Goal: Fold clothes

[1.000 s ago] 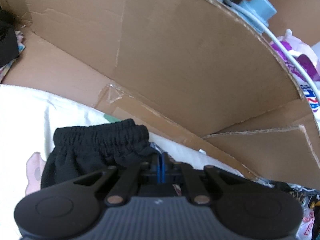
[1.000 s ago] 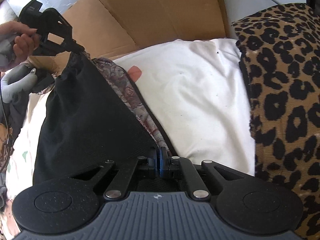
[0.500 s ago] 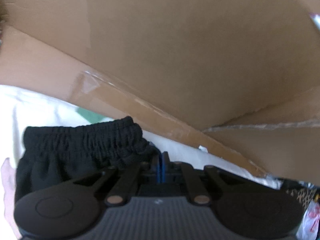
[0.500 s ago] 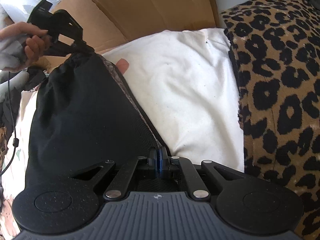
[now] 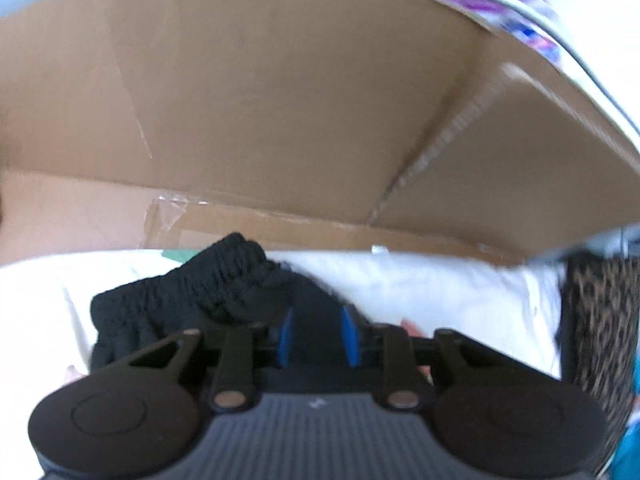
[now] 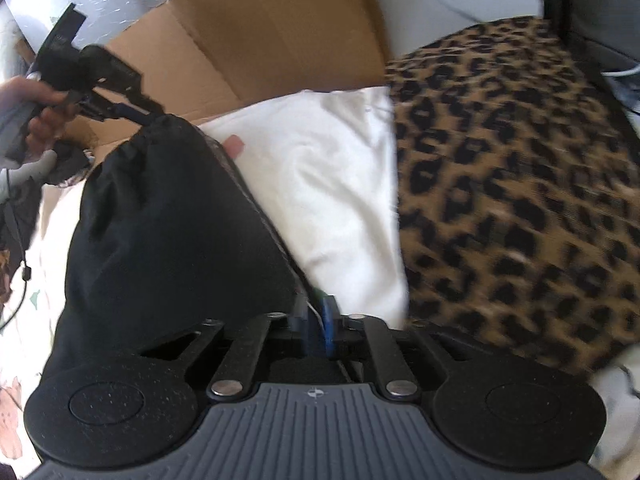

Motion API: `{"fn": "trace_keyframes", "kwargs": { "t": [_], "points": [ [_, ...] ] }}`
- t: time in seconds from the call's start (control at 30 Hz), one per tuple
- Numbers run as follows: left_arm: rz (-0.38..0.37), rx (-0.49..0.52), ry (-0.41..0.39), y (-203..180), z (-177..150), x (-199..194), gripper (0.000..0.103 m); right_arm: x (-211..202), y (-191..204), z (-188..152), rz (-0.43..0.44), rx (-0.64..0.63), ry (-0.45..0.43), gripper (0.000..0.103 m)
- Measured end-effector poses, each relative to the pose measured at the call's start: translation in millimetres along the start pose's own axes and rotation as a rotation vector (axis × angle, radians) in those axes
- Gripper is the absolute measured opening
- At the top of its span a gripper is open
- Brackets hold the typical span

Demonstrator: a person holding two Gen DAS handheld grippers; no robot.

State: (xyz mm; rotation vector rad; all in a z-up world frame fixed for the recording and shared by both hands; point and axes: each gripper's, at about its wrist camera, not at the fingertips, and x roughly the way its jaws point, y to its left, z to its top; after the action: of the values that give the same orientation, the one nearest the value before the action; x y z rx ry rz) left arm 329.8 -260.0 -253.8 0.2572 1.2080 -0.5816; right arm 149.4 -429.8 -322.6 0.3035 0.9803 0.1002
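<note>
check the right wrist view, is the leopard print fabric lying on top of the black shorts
No, the leopard print fabric lies off to the right, with white cloth between it and the black shorts.

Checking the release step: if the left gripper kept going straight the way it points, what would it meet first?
Most likely the black shorts: their cloth lies between the opening pads of the left gripper. The white sheet lies beyond. Blur makes depth uncertain.

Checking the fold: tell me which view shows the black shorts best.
The right wrist view: the black shorts spread nearly whole there, from the left gripper toward the right gripper. The left wrist view shows only their bunched elastic waistband.
</note>
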Motion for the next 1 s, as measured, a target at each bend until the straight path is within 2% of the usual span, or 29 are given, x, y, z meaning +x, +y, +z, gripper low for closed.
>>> {"fn": "trace_keyframes", "kwargs": {
  "t": [0.07, 0.17, 0.33, 0.57, 0.7, 0.83, 1.0],
  "points": [
    [0.021, 0.074, 0.010, -5, -8, 3, 0.028, -7, -7, -9, -0.011, 0.003, 0.017, 0.041],
    [0.031, 0.155, 0.047, -9, -20, 21, 0.028, -14, -11, -21, -0.004, -0.007, 0.038, 0.041],
    [0.033, 0.189, 0.086, -20, -30, 41, 0.027, -5, -8, -30, -0.017, -0.023, 0.060, 0.041],
    [0.058, 0.214, 0.083, -33, -26, 58, 0.025, 10, -1, -19, -0.013, -0.022, 0.062, 0.041],
    [0.075, 0.251, 0.069, -40, -21, 63, 0.025, 9, 6, -7, -0.018, -0.016, 0.021, 0.041],
    [0.075, 0.279, 0.037, -46, -16, 65, 0.025, 9, 20, 0, 0.043, -0.021, -0.013, 0.040],
    [0.059, 0.395, 0.024, -55, -16, 63, 0.023, 29, 40, -1, 0.117, -0.044, 0.019, 0.039]
  ]
}}
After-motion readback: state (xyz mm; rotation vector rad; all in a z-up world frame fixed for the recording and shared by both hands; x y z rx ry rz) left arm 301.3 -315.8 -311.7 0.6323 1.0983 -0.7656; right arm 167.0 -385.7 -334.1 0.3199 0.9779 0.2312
